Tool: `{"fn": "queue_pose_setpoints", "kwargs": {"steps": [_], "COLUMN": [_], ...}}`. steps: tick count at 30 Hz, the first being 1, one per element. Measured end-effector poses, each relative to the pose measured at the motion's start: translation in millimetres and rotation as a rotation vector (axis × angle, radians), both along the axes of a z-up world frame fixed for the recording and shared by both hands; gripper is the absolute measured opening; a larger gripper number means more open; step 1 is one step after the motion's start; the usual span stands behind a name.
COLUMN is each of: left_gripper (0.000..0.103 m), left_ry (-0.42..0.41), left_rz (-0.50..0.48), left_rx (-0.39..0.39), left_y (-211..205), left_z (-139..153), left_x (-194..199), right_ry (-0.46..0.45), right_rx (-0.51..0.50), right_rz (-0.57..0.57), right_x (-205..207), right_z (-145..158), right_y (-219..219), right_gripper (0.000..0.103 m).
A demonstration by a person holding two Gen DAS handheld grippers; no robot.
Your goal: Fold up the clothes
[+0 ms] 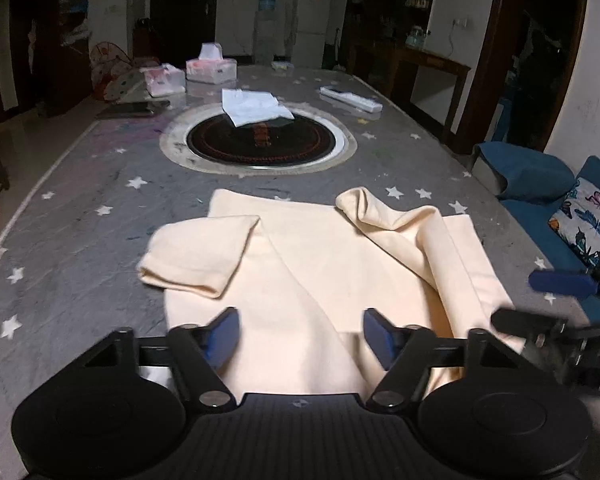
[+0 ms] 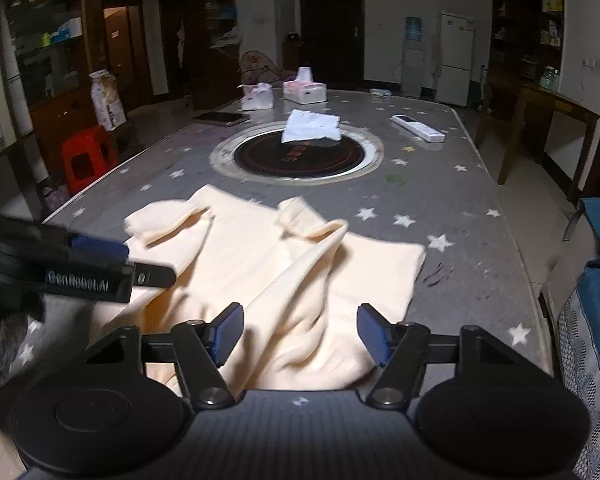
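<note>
A cream garment point(image 1: 320, 264) lies spread on the near part of a grey star-patterned table point(image 1: 80, 208), its near hem hidden under both gripper bodies. The left sleeve is folded inward onto the body, and a raised ridge of cloth runs along the right side, where the right wrist view shows it bunched and blurred. The left gripper point(image 1: 300, 338) hovers over the near hem with its jaws spread wide and nothing between them; the right gripper point(image 2: 300, 334) is likewise spread and empty, over the rumpled right portion. Bare tabletop lies to the left of the garment and beyond it, up to a round inset hotplate point(image 1: 260, 144) partly covered by a white folded cloth point(image 1: 254, 106). Farther back stand tissue boxes point(image 1: 211, 66) and a remote point(image 1: 350, 99). A blue sofa point(image 1: 540, 184) sits off the table's right edge, cut off by the frame.
</note>
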State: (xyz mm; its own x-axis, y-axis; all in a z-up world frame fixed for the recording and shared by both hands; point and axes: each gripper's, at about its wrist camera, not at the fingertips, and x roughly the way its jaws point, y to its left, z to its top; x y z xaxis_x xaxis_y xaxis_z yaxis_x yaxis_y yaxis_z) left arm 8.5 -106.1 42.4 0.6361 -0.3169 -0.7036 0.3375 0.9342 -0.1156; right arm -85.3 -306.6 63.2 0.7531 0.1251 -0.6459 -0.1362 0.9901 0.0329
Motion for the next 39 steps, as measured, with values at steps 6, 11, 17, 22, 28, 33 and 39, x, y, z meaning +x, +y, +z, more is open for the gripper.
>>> {"fn": "queue_pose_setpoints", "kwargs": {"steps": [6, 11, 17, 22, 28, 33, 39], "left_gripper": [0.036, 0.013, 0.006, 0.007, 0.029, 0.028, 0.004], "left_ry": [0.054, 0.046, 0.047, 0.049, 0.058, 0.035, 0.031], "left_rz": [0.004, -0.005, -0.007, -0.007, 0.007, -0.002, 0.013], "left_rx": [-0.013, -0.020, -0.038, -0.041, -0.014, 0.019, -0.002], "left_y": [-4.7, 0.1, 8.9, 12.0, 1.9, -7.3, 6.8], "left_z": [-15.9, -16.8, -16.6, -14.7, -14.6, -16.4, -16.2], "left_x": [21.6, 23.4, 22.5, 22.1, 28.8, 34.9, 35.2], "right_ry": [0.030, 0.066, 0.121, 0.121, 0.062, 0.030, 0.009], "right_rx": [0.036, 0.051, 0.060, 0.080, 0.050, 0.030, 0.037], "right_rz": [-0.019, -0.017, -0.004, -0.010, -0.029, -0.048, -0.065], "right_x": [41.6, 77.9, 111.9, 111.9, 88.9, 68.3, 48.5], "right_z": [-1.0, -12.3, -33.1, -37.3, -23.6, -12.0, -0.7], "right_y": [-19.1, -21.0, -17.9, -23.1, -33.6, -43.0, -56.6], "right_gripper": [0.053, 0.045, 0.025, 0.011, 0.003, 0.002, 0.004]}}
